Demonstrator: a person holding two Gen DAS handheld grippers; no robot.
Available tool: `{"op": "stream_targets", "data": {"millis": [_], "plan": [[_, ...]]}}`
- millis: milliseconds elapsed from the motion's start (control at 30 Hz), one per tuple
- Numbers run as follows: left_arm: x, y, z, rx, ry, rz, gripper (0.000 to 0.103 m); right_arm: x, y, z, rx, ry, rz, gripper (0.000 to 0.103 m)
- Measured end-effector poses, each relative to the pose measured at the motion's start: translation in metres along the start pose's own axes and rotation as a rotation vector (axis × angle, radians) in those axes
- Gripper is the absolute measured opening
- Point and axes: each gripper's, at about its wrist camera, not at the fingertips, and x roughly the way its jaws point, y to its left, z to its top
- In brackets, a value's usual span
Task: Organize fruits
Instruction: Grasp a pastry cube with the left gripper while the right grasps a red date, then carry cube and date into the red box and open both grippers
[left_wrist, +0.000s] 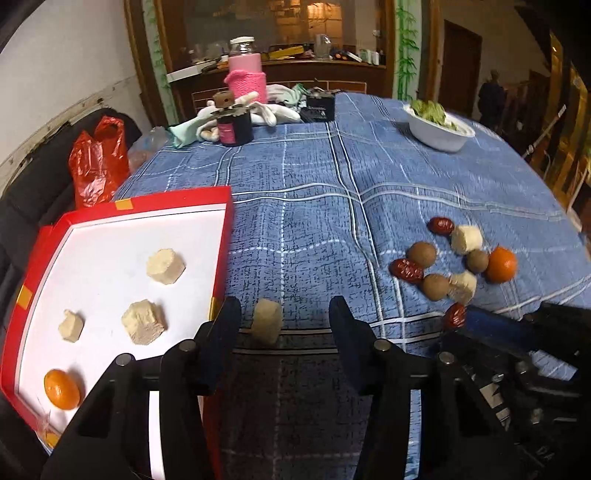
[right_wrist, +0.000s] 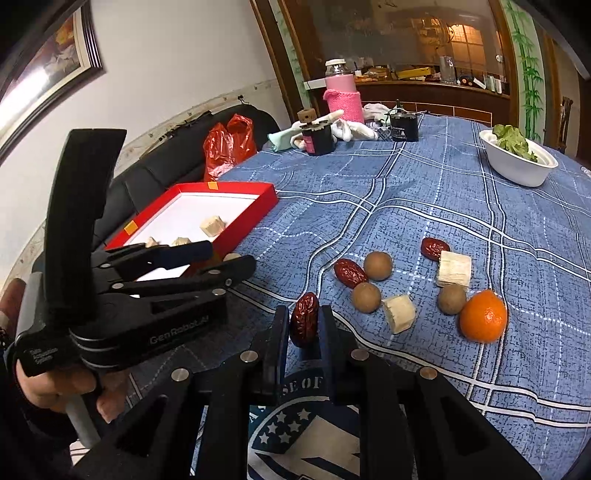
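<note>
Right gripper (right_wrist: 303, 325) was clamped on a red date (right_wrist: 304, 319); left gripper (left_wrist: 284, 317) fingers stood apart around a pale cube (left_wrist: 266, 321) beside the red tray (left_wrist: 221, 236) edge. Next, likely: carry both into the tray.

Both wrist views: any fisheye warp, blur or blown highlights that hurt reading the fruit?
Left wrist view: strong barrel warp, dark corners; red tray floor near-white but pale chunks readable; loose fruit sharp, the right gripper at the lower right soft. Right wrist view: same warp, window glare on the framed picture; red date in its jaws crisp, orange evenly lit, soft shadows.
</note>
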Motion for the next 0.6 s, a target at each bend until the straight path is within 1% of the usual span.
{"op": "stream_targets", "data": {"millis": [33,67,133,167,367,600], "plan": [[0.006,0.001,-0.002,0.004,0.026,0.006,0.043,0.0,0.0,-0.001,0.001,-0.002,0.002,0.016],[0.012,0.003,-0.003,-0.001,0.049,0.012,0.034,0.0,0.001,0.0,0.002,-0.003,0.004,0.016],[0.02,0.008,-0.004,-0.021,0.078,0.023,0.02,-0.002,0.0,0.001,0.006,-0.009,0.01,0.016],[0.019,0.008,-0.005,-0.026,0.076,0.022,0.016,-0.003,0.0,0.001,0.007,-0.013,0.012,0.016],[0.016,0.011,-0.007,-0.059,0.075,0.008,0.014,-0.004,-0.001,0.0,0.011,-0.018,0.014,0.016],[-0.009,0.0,-0.014,-0.071,0.026,-0.036,0.014,-0.002,-0.001,0.0,0.016,-0.012,-0.007,0.016]]}}
